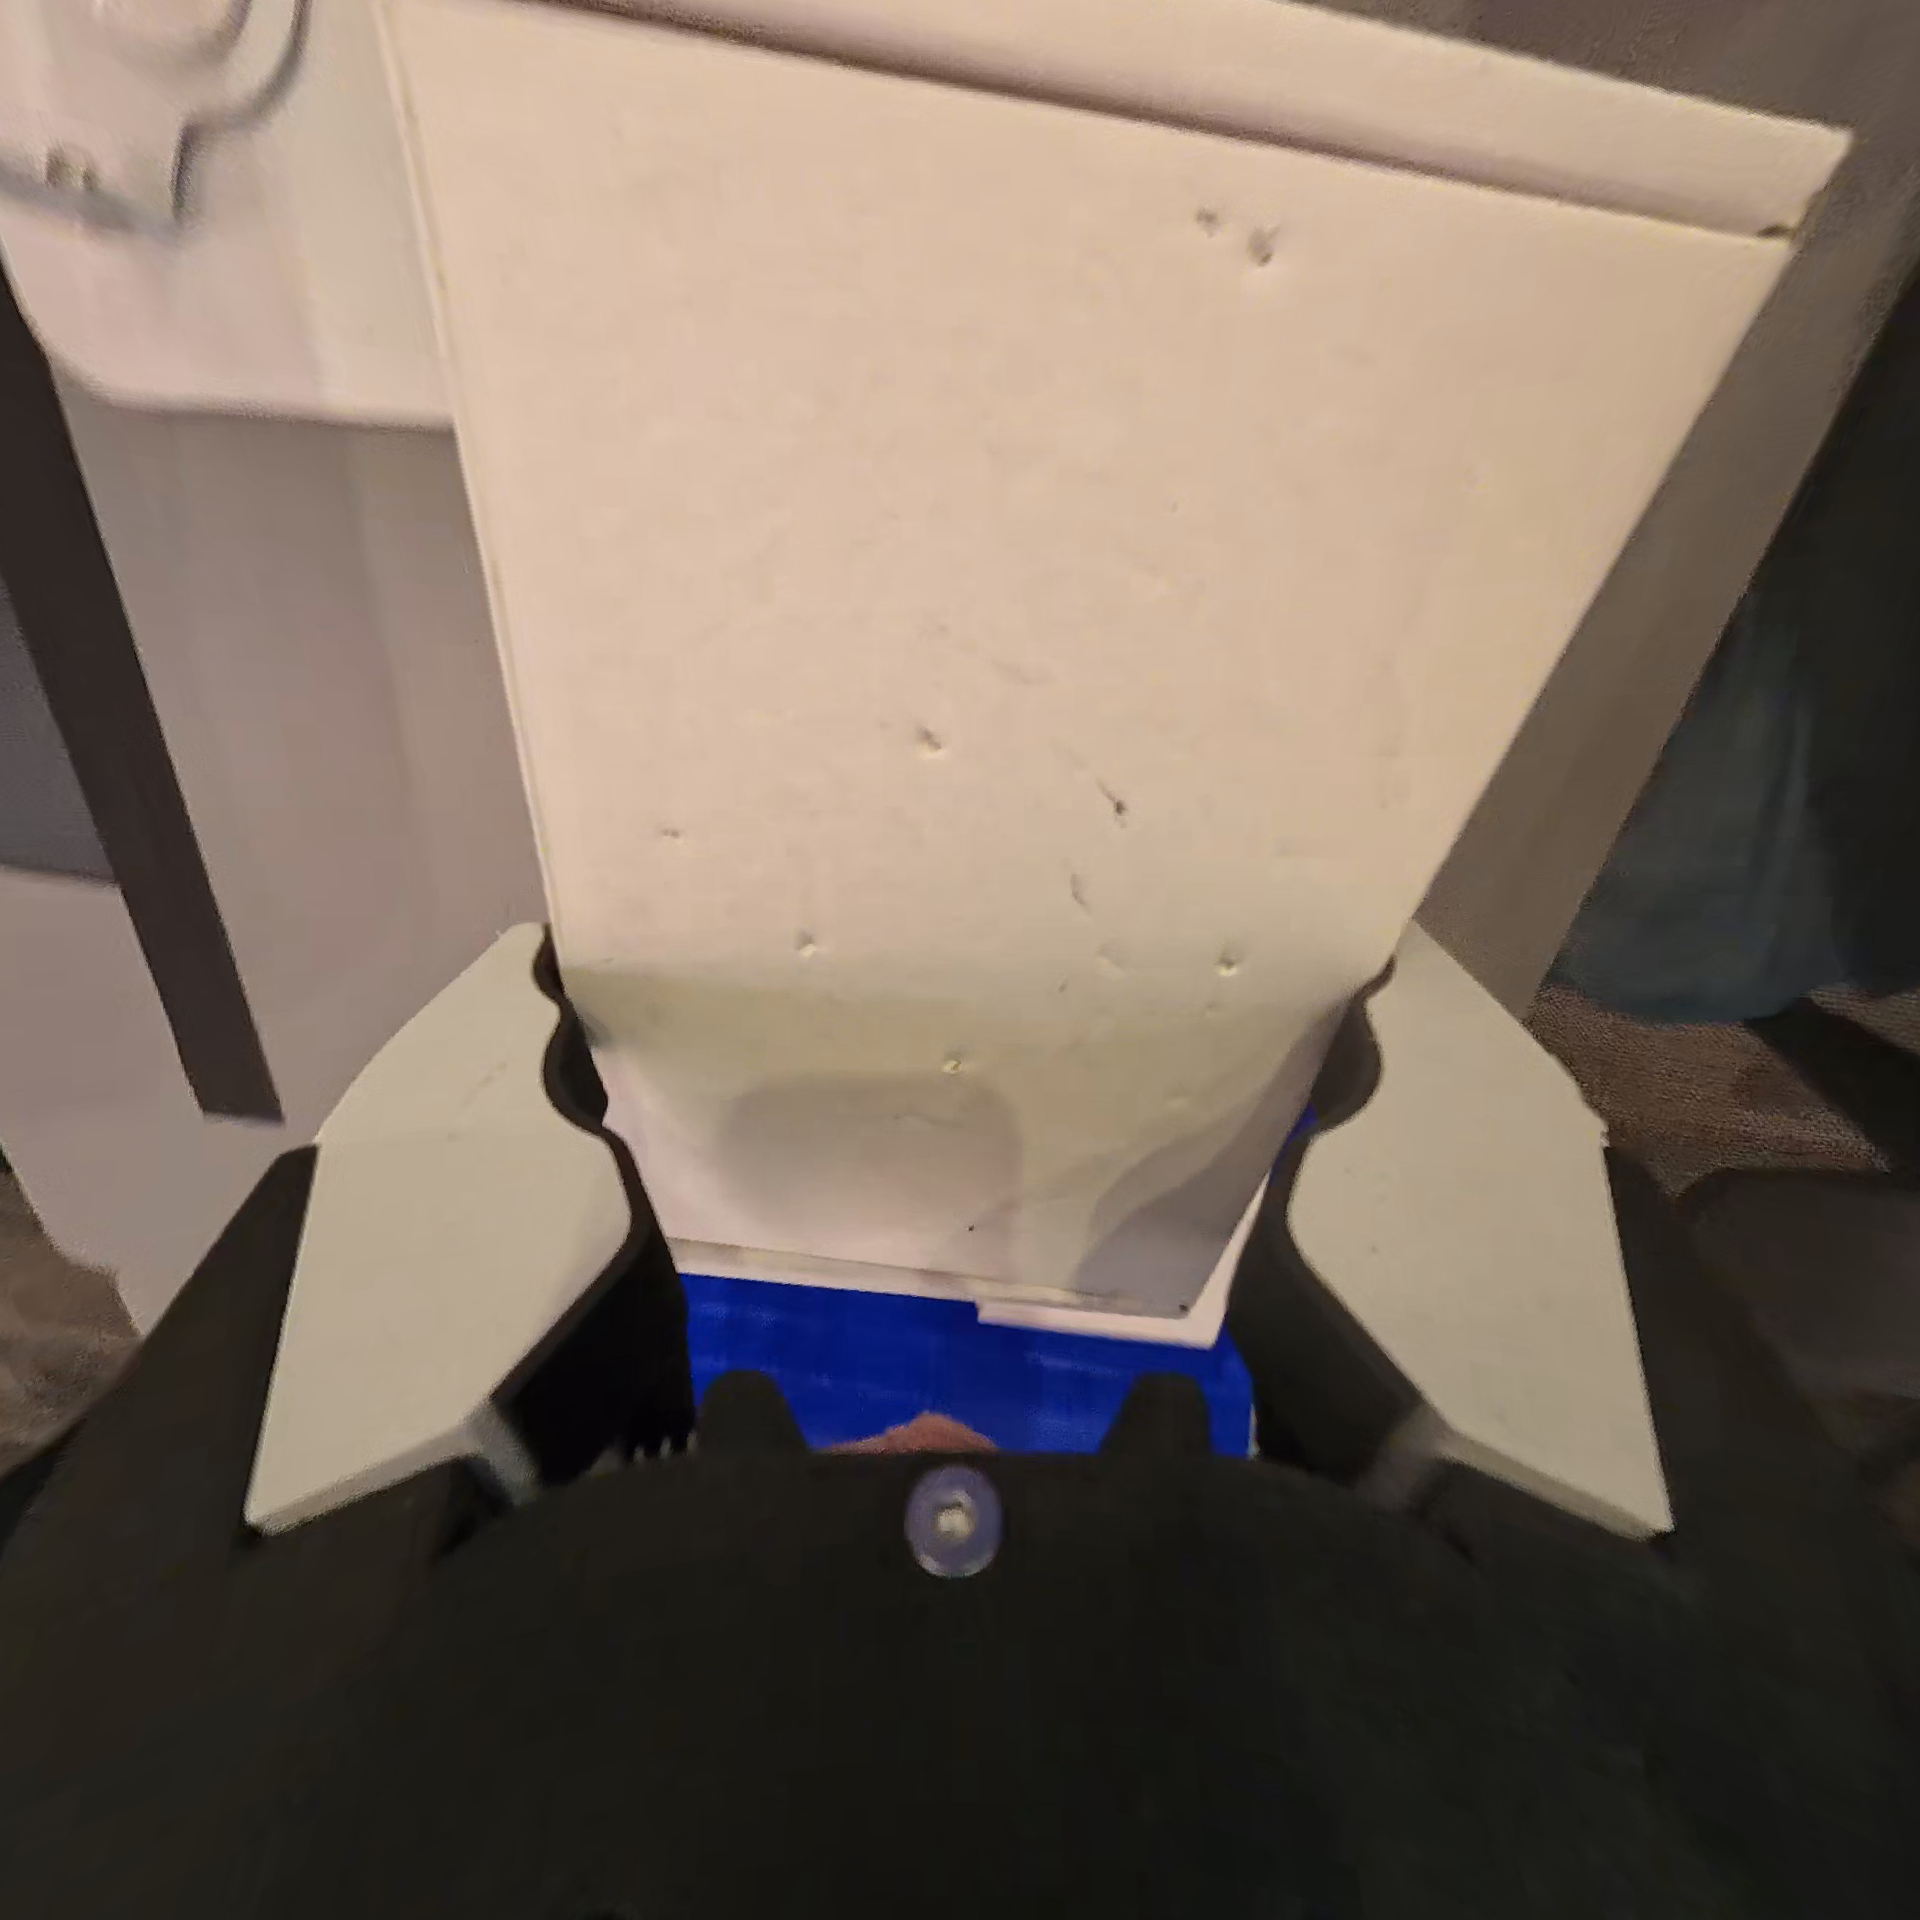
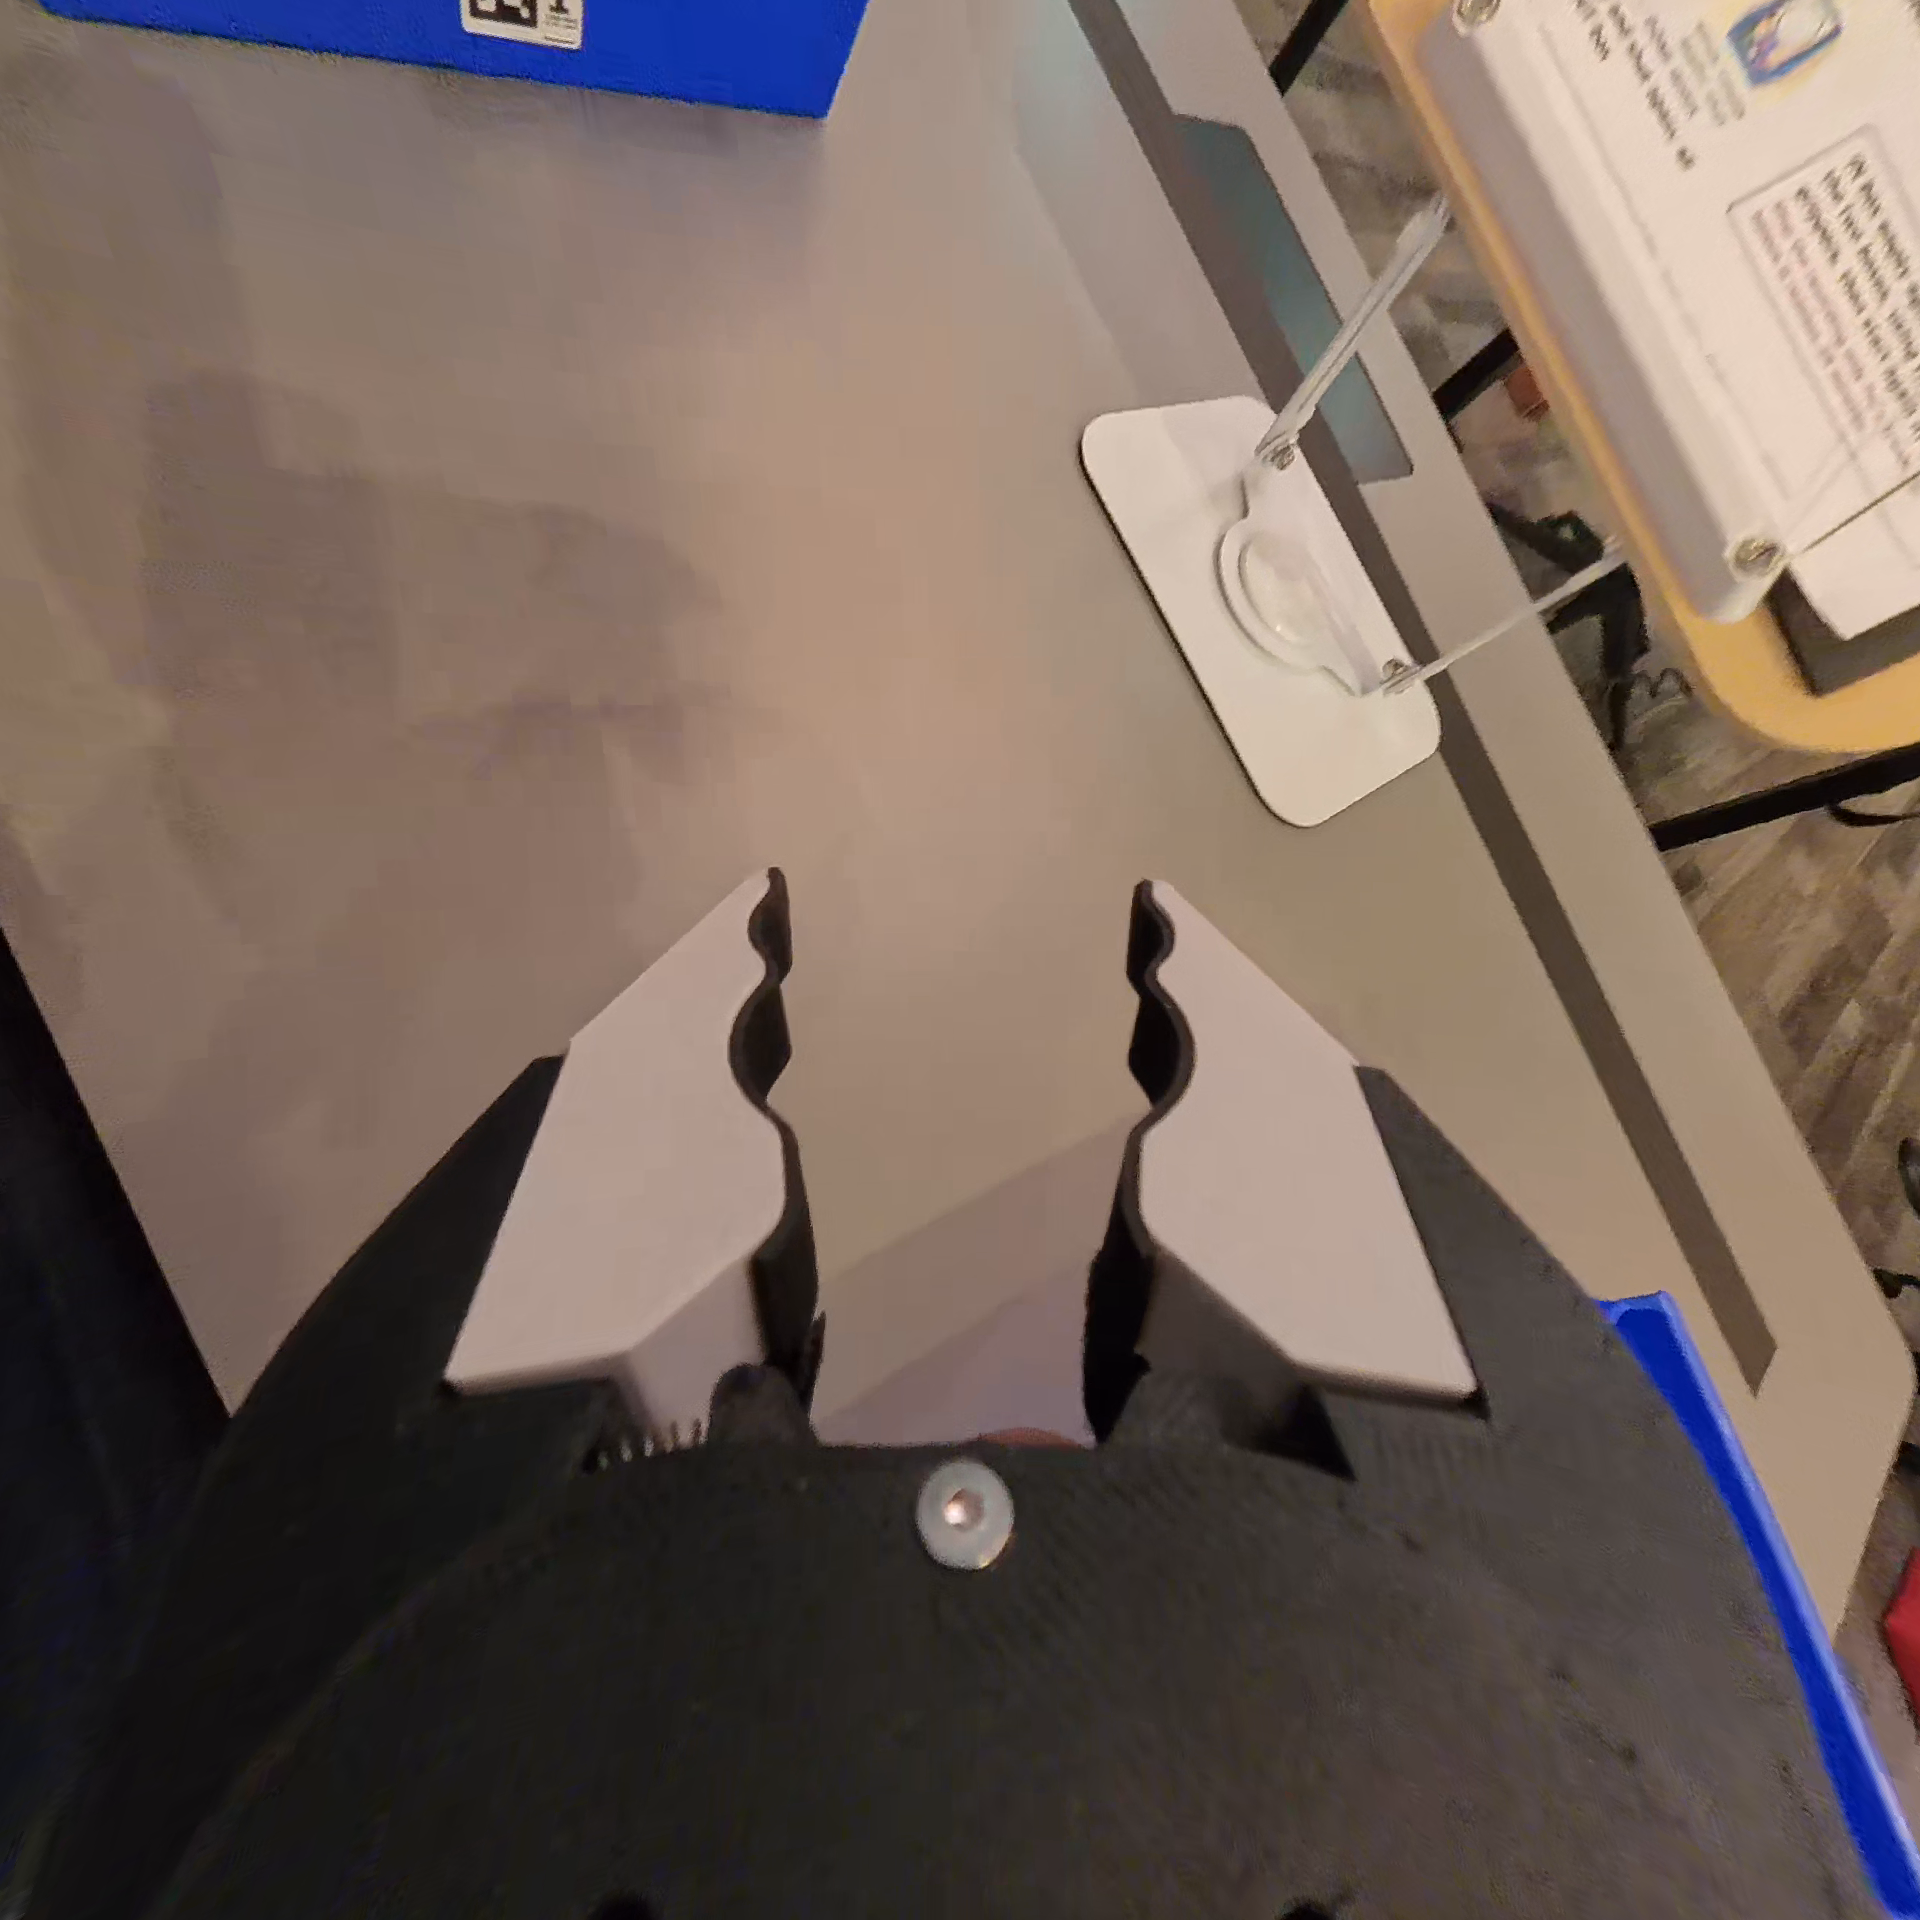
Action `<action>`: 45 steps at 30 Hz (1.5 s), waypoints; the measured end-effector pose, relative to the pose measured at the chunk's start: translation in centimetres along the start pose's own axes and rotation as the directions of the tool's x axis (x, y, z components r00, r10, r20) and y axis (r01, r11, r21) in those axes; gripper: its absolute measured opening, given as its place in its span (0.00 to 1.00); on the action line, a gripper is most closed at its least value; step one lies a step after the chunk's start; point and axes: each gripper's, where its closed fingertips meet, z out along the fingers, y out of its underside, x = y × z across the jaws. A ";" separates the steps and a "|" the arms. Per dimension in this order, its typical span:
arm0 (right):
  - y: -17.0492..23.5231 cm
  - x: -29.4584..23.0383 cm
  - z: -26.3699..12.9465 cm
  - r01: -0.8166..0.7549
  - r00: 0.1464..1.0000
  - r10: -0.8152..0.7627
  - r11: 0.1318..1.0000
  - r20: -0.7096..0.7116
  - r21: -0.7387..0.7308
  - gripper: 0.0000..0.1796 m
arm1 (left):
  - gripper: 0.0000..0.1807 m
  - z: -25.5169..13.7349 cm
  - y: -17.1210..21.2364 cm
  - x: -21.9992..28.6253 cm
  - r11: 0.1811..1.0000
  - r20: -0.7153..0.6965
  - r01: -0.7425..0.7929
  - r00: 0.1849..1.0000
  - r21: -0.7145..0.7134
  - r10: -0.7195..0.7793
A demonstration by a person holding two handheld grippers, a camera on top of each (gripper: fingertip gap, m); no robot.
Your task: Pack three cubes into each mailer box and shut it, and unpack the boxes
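Table: grey table (image 2: 520, 520), white sign base (image 2: 1174, 540) right of centre.
Mailer box: white mailer box (image 1: 935, 623), closed, contents hidden.
Left claw (image 1: 961, 997): grasping the box.
Right claw (image 2: 956, 894): released, empty.

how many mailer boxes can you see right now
1. A white mailer box sits closed between the left gripper fingers, filling the left wrist view. The right gripper is open over bare table. Others may be hidden behind the box.
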 end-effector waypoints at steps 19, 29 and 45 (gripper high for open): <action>1.2 -1.8 2.1 0.144 0.989 -0.145 0.988 -0.026 -0.053 0.44 | 0.74 15.1 -11.6 3.9 0.975 -0.095 0.021 0.995 -0.219 -0.042; 1.5 -4.0 6.1 0.350 0.936 -0.352 0.927 0.011 -0.137 0.51 | 0.74 16.7 -12.2 4.4 0.974 -0.184 0.092 0.974 -0.207 -0.131; 2.1 -2.7 11.5 0.497 0.861 -0.507 0.835 0.019 -0.237 0.42 | 0.74 15.8 -13.5 4.9 0.985 -0.389 0.072 0.912 -0.156 -0.128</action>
